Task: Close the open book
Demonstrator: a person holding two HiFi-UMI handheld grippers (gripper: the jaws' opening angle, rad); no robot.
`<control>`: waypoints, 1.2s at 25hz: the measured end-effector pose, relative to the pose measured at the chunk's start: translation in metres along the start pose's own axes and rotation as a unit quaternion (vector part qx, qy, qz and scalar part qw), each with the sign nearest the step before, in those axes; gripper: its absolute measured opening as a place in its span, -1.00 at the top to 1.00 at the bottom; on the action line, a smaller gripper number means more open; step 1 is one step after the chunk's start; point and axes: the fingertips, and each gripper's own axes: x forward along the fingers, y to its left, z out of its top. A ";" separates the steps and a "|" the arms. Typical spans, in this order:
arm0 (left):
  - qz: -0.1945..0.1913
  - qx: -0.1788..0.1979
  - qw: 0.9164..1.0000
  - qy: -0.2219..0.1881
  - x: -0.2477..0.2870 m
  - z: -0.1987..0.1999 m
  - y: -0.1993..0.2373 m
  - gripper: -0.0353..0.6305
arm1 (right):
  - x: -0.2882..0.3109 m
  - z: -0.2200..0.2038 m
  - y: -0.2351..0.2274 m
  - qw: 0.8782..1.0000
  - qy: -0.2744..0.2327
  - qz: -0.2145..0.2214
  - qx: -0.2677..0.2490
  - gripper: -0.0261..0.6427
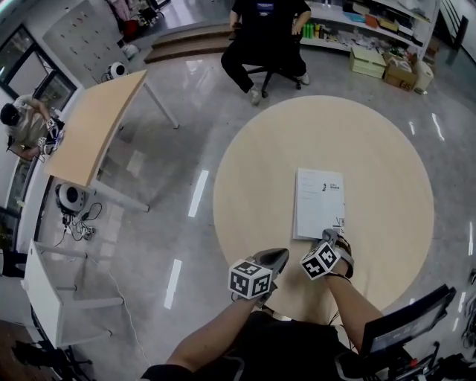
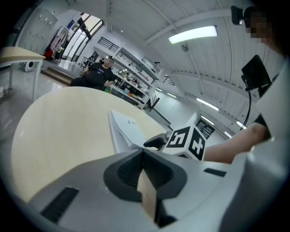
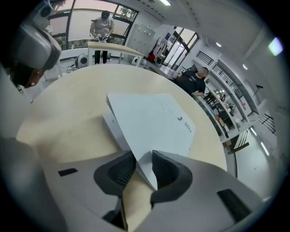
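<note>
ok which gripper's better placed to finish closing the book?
Right. The right gripper has a corner of the cover between its parted jaws, slightly raised over the pages. The left gripper is shut, empty, off the book.

Floor: grey polished floor (image 1: 186,149), glossy, streaked with reflected lights.
Counter: round counter (image 1: 387,149) of pale wood, mid-room.
Side desk: pale-topped desk (image 1: 97,126) on white legs, near the left windows (image 1: 16,46).
Far side: cluttered shelves (image 1: 372,22); a seated person (image 1: 268,30).
Ceiling: white, with a strip light (image 2: 192,34).
</note>
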 end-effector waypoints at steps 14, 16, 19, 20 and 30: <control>-0.013 0.011 1.000 -0.022 -0.008 0.035 -0.003 0.93 | -0.035 0.012 0.035 0.983 -0.054 0.154 0.081 0.43; -0.017 0.010 0.999 -0.029 -0.011 0.038 -0.003 0.93 | -0.049 0.014 0.024 0.979 -0.087 0.141 0.121 0.43; -0.058 0.010 0.997 -0.045 -0.016 0.049 -0.016 0.93 | -0.086 0.012 -0.008 0.964 -0.149 0.112 0.188 0.54; -0.075 0.012 0.996 -0.051 -0.018 0.054 -0.022 0.93 | -0.101 0.010 -0.021 0.956 -0.172 0.100 0.213 0.70; -0.124 0.156 0.975 -0.097 -0.036 0.114 -0.117 0.93 | -0.265 -0.027 -0.126 0.851 -0.351 0.019 0.390 0.93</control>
